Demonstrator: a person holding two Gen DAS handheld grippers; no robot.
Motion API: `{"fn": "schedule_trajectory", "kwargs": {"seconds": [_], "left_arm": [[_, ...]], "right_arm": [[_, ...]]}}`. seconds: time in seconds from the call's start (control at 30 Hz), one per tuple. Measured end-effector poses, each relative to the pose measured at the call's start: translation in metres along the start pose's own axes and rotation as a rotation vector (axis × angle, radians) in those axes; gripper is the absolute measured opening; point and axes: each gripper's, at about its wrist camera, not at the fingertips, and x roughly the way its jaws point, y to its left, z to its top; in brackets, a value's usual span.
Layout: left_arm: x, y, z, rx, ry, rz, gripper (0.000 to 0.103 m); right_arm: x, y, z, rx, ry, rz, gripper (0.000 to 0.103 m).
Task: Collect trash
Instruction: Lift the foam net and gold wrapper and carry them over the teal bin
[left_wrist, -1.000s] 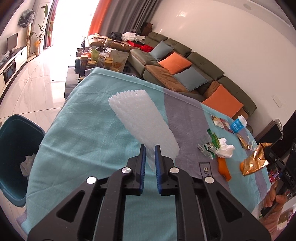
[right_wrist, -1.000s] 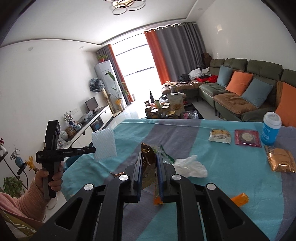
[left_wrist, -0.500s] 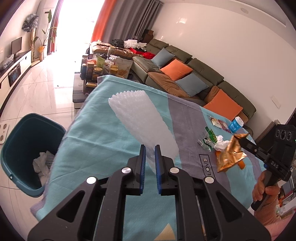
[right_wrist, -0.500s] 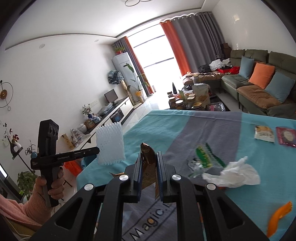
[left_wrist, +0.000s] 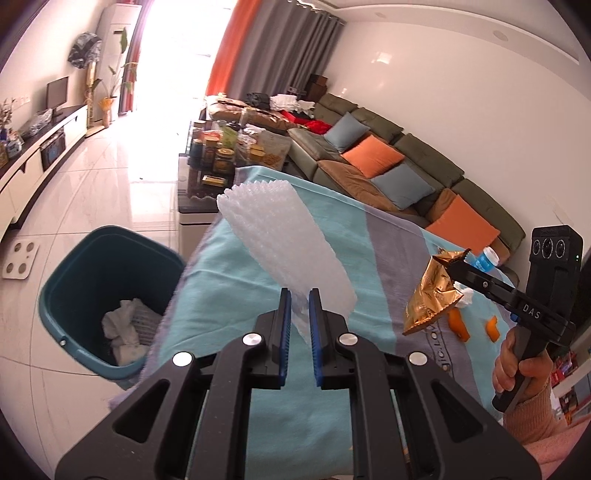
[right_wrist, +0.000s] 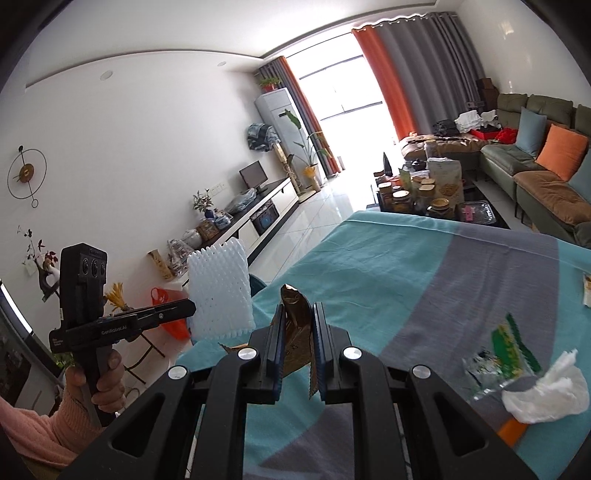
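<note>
My left gripper is shut on a white foam net sleeve, held in the air over the table's left edge; the sleeve also shows in the right wrist view. A teal trash bin with white tissue inside stands on the floor below and to the left. My right gripper is shut on a crumpled gold foil wrapper, which hangs over the table at the right of the left wrist view as a gold wrapper.
On the teal and grey tablecloth lie a white tissue, a green wrapper, orange peel pieces and a blue bottle. A coffee table with jars and a sofa lie beyond.
Both grippers have moved left toward the bin side of the table with their trash. The bin has come further into the left wrist view, and the right gripper with the gold wrapper has come closer.
</note>
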Motion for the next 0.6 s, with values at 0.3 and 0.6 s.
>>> {"fn": "schedule_trajectory", "kwargs": {"seconds": [0.3,0.6], "left_arm": [[-0.023,0.030,-0.001,-0.044,-0.033,0.060,0.010],[-0.046,0.060,-0.002,-0.088,-0.064,0.118,0.010]], "right_arm": [[0.038,0.029,0.015,-0.048,0.033,0.066,0.013],[0.074,0.052,0.030,-0.067,0.073,0.129,0.013]]}}
